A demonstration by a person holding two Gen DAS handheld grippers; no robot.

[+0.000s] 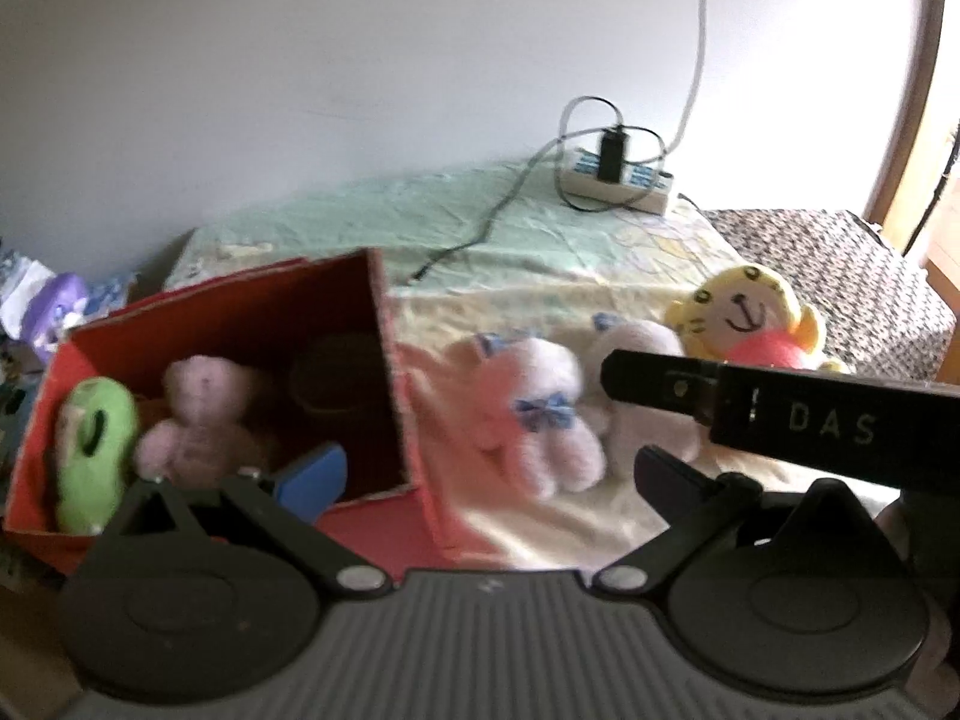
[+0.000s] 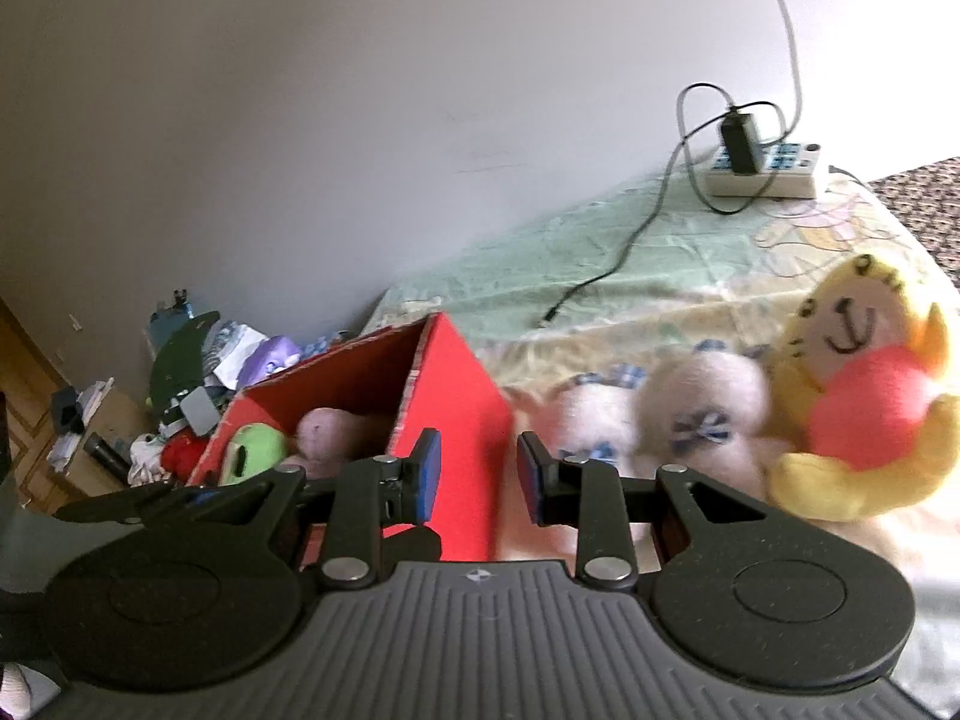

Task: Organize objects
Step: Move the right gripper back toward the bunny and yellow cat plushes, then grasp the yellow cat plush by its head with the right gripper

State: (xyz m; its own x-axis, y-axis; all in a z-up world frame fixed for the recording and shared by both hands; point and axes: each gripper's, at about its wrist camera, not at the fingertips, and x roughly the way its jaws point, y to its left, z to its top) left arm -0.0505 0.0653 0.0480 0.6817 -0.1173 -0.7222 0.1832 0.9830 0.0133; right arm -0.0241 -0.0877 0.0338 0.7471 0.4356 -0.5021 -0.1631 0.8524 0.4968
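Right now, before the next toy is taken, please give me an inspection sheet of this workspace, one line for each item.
Surface: bed with pale green and yellow printed sheet, creased.
Job's things: open red cardboard box holds a green plush toy and a pink plush bear; two white plush bears with blue bows and a yellow plush tiger with red ball lie on the sheet beside it.
Clutter: mixed small items heaped left of the bed.
Tongs: left tongs wide open, empty; right tongs narrowly open, empty.
Cables: white power strip with black charger, loose lead across the sheet.
Surroundings: plain white wall.
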